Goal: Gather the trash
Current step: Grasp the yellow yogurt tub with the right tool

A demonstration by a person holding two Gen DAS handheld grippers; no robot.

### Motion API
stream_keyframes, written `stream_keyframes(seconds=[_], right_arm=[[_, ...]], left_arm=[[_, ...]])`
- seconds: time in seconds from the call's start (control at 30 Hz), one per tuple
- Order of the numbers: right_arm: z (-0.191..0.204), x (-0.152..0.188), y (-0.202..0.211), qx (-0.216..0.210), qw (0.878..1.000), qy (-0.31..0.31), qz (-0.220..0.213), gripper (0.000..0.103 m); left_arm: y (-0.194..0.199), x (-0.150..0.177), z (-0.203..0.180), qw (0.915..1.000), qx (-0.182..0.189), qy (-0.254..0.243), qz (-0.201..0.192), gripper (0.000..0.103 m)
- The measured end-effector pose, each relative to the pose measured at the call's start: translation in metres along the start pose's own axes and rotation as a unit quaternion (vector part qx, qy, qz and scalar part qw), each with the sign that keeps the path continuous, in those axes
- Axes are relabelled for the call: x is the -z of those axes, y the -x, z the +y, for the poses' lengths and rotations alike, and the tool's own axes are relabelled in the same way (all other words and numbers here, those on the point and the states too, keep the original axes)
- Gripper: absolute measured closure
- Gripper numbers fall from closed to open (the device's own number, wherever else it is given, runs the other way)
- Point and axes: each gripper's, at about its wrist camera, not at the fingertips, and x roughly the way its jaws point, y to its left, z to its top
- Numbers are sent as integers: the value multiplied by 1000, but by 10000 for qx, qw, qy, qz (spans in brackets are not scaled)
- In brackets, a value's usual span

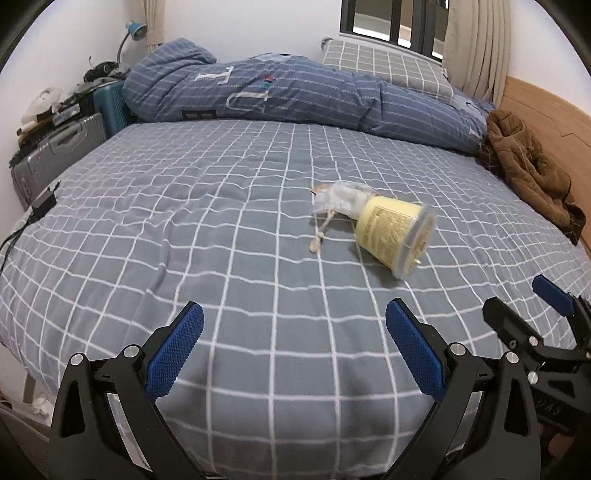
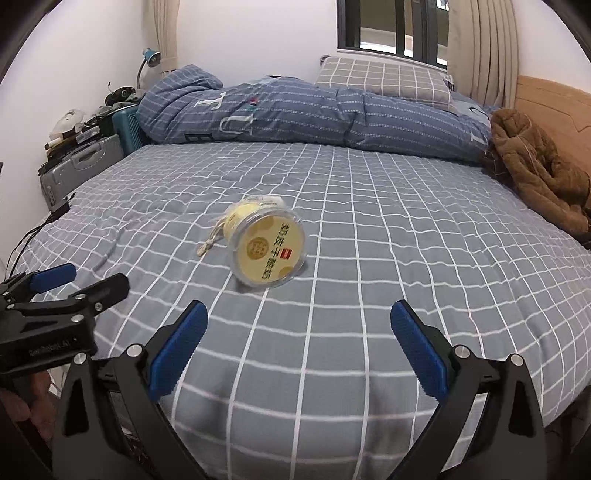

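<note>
Cup (image 2: 269, 245) lies tipped mid-bed (image 2: 369, 332), wrapper (image 1: 338, 197) stuffed behind. Left gripper (image 1: 294, 325) and right gripper (image 2: 299, 321) gape wide, empty, short of it. Risk: round cup rolls from a glancing pinch.

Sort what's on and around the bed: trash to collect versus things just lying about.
Trash to collect:
yellow plastic cup, on its side
crumpled clear wrapper with string

Lying about:
blue duvet
checked pillow
brown jacket
suitcases
desk lamp
</note>
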Motion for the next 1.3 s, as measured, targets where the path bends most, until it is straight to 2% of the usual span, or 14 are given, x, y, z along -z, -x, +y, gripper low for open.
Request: stream_keyframes(seconds=[0.3,0.6,0.9,1.03,1.1,1.3], right_arm=[[-5,-22,-43,-170,9997,-24,145,8],[8,-45,-82,-665,9972,256,243,8],[8,-57,-123,-932,9942,98,529,8],[12,-57,-132,-1063,9923,63,634,9],[14,-56,-134,-1067,9921,84,657,19],[17,-54,-123,-1065,9923,223,588,20]], left_arm=[[-28,-21,19,10000,-39,15,52,6],[-50,-42,37,9999,-58,49,93,6],[-71,-54,46,9999,-96,-20,140,6],[-81,-56,51,9997,-54,33,216,6],[-83,-57,52,9997,-66,42,216,6],[-87,-61,48,9998,-54,44,191,6]])
